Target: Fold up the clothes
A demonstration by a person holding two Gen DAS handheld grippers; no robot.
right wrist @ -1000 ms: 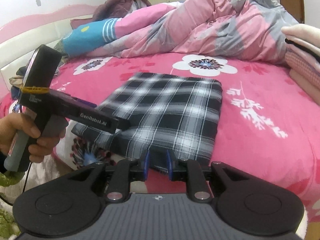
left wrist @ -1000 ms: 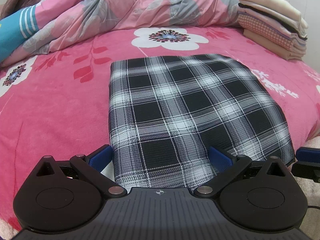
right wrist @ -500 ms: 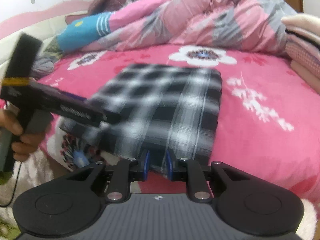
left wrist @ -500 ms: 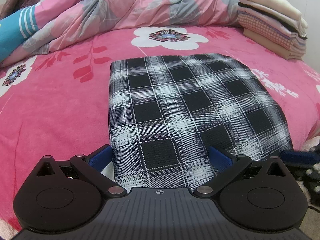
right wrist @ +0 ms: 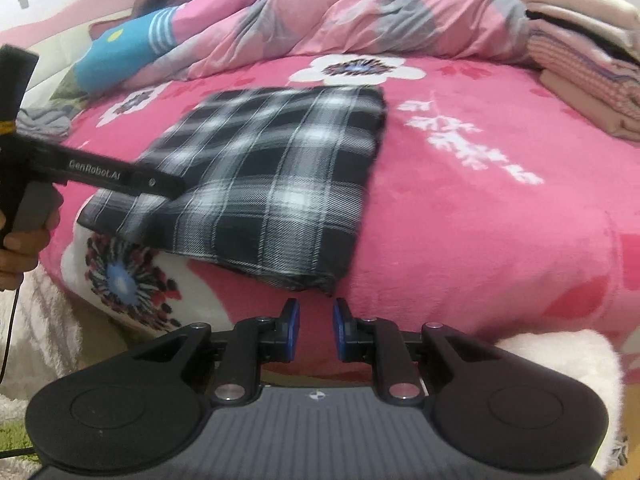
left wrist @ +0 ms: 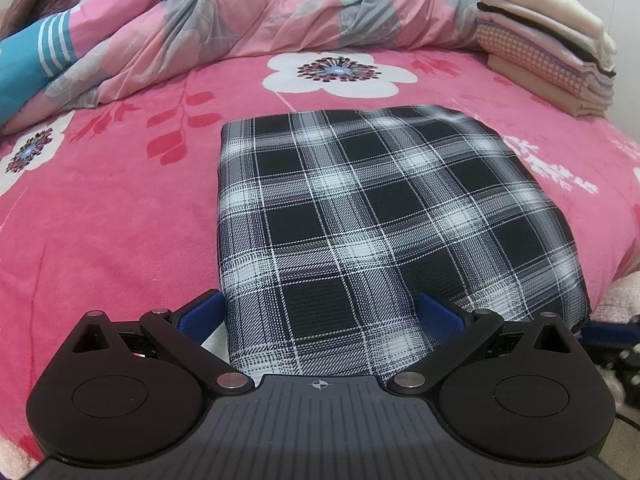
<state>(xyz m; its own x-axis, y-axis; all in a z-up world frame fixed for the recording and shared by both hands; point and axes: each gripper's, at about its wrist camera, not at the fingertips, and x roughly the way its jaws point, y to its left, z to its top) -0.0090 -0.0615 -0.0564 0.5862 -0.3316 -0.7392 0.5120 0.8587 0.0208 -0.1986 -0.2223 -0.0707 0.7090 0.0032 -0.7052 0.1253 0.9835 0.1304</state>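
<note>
Pink floral bedding covers the bed (left wrist: pixel 100 220), with a rumpled pink-and-grey quilt (left wrist: pixel 248 12) heaped across the top of the frame and a stack of folded clothes (left wrist: pixel 548 40) at the upper right. At the centre lies the folded black-and-white plaid garment (left wrist: pixel 360 220), flat on the bed, its near edge reaching the bed's edge at the bottom.

In the left wrist view the left gripper (left wrist: pixel 320 312) stands spread wide, one blue pad on either side of the garment's near left corner; whether the pads touch the cloth I cannot tell. From the right wrist view a hand (right wrist: pixel 20 252) at the left edge holds that tool.

Low in its own view, the right gripper (right wrist: pixel 316 330) hangs just below the garment's near right corner, its blue pads drawn close with a narrow gap between them, clasping nothing.
</note>
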